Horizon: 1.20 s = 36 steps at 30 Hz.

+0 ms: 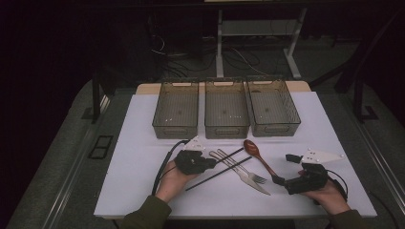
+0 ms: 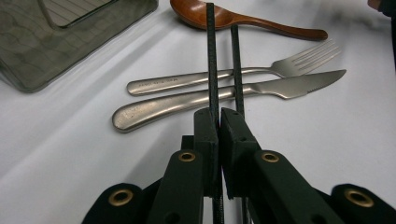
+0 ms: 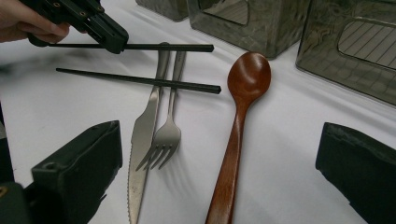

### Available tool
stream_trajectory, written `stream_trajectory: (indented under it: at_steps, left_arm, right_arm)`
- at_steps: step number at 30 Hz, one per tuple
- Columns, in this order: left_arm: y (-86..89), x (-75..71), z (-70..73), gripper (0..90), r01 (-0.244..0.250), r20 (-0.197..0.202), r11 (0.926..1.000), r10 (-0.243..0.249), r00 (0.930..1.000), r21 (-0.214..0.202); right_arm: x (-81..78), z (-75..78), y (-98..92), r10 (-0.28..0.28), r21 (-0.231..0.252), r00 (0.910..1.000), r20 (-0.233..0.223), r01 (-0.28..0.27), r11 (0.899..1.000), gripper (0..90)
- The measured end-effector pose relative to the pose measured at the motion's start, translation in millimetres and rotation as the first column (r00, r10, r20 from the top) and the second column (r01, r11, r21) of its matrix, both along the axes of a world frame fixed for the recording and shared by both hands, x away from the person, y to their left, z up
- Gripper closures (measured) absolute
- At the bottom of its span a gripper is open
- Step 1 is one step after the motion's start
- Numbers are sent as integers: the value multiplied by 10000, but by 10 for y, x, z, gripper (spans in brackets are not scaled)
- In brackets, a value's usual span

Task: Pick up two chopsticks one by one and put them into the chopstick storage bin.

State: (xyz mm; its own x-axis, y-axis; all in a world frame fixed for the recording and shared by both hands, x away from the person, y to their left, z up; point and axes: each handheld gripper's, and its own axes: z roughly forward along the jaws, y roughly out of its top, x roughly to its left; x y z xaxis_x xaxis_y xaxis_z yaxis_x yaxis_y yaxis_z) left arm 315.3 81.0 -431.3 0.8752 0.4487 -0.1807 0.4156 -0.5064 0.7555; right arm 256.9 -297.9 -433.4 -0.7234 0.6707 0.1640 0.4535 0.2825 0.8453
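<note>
The left claw (image 2: 219,122) is clamped on one thin black chopstick (image 2: 211,56) above the steel knife (image 2: 196,99), while the right claw (image 3: 219,186) stands apart near the brown wooden spoon (image 3: 238,126) on the white tabletop (image 1: 143,167).

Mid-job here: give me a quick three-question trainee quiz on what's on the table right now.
1. True or false: the left gripper is shut on a chopstick.
2. How many bins stand in the row at the far side of the table? A) two B) three C) four
3. Fill in: the wooden spoon lies in front of the open right gripper, beside the fork and the ____.

Key: 1 true; 2 B; 3 knife. The second chopstick lies loose across the fork and knife handles.
</note>
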Motion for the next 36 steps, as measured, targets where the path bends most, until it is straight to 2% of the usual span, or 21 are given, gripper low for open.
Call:
stream_trajectory:
  at_steps: [15, 26, 36]
  left_arm:
    - [216, -18, 168, 849, -77, 167, 9995, 83, 9998, -320]
    - [454, 33, 293, 850, -530, 289, 9971, 546, 9981, -541]
    - [687, 105, 389, 850, -1104, 413, 9907, 1139, 9926, -793]
  right_arm:
    - [-2, -1, -14, -83, 15, 10000, 13, 83, 10000, 0]
    - [-1, -1, -19, -94, 27, 10000, 29, 94, 10000, 0]
    - [0, 1, -22, -92, 60, 10000, 24, 92, 9999, 0]
